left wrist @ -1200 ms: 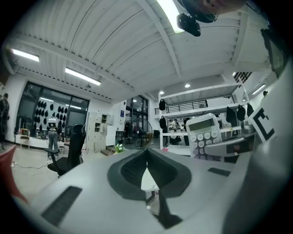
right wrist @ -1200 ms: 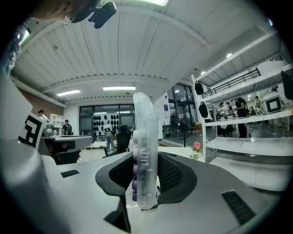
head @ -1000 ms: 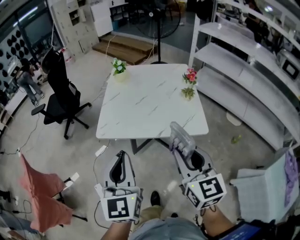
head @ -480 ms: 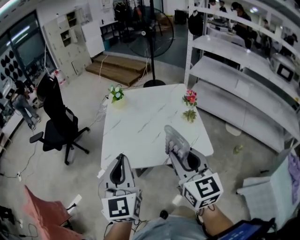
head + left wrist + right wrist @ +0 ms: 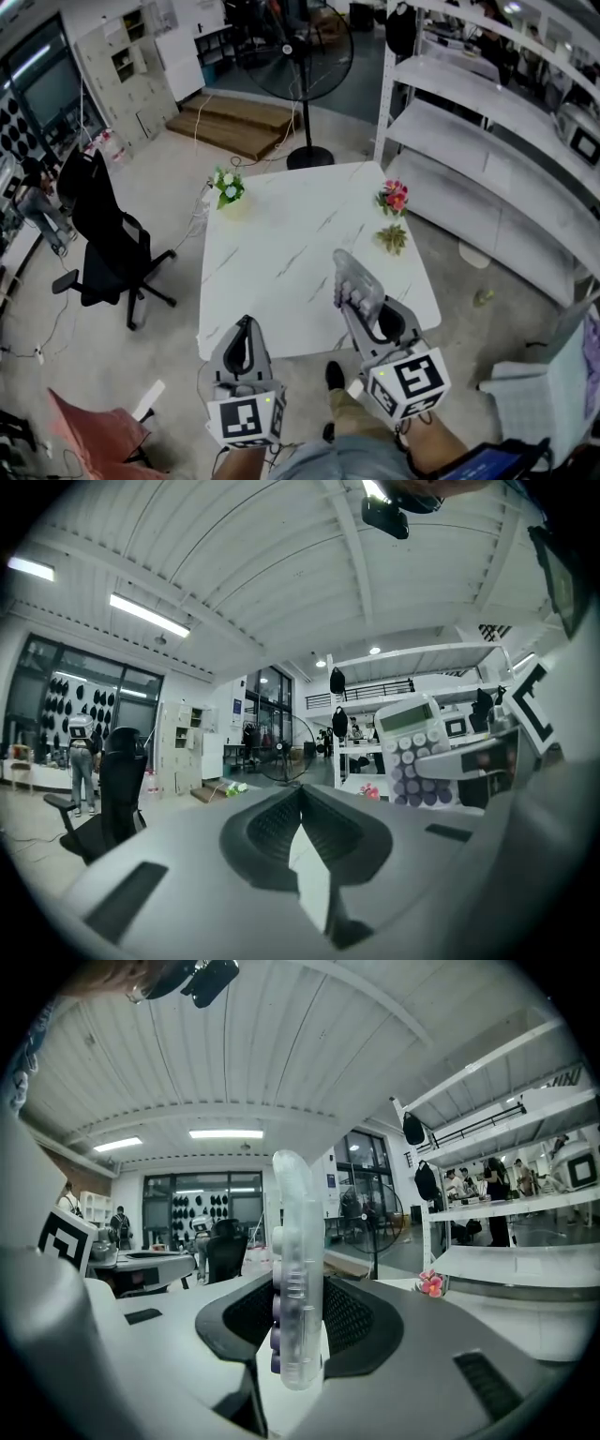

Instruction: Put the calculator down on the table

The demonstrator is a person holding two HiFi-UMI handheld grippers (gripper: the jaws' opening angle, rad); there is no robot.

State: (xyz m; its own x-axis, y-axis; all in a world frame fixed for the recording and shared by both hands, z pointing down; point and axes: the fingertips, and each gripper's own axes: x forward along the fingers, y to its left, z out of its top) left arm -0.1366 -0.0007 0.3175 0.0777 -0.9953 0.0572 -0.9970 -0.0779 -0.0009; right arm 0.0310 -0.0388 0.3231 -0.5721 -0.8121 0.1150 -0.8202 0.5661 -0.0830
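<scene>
A pale calculator (image 5: pixel 352 274) with purple keys stands on edge in my right gripper (image 5: pixel 364 307), which is shut on its lower end. It hangs over the near part of the white marble table (image 5: pixel 281 244). In the right gripper view the calculator (image 5: pixel 295 1269) shows edge-on between the jaws. My left gripper (image 5: pixel 247 323) is shut and holds nothing, with its tip at the table's near edge. In the left gripper view its jaws (image 5: pixel 300 789) meet at the tip, and the calculator's (image 5: pixel 415 752) key face shows to the right.
On the table stand a white-flowered pot (image 5: pixel 225 187) at the far left corner, and a pink-flowered pot (image 5: pixel 394 197) and a small green plant (image 5: pixel 392 237) on the right. A black office chair (image 5: pixel 103 234) is to the left, a standing fan (image 5: pixel 314 56) behind, white shelving (image 5: pixel 487 150) to the right.
Both grippers have moved forward to the table: they were over the floor short of it, and now reach its near edge. The calculator stays gripped; the jaws have not changed.
</scene>
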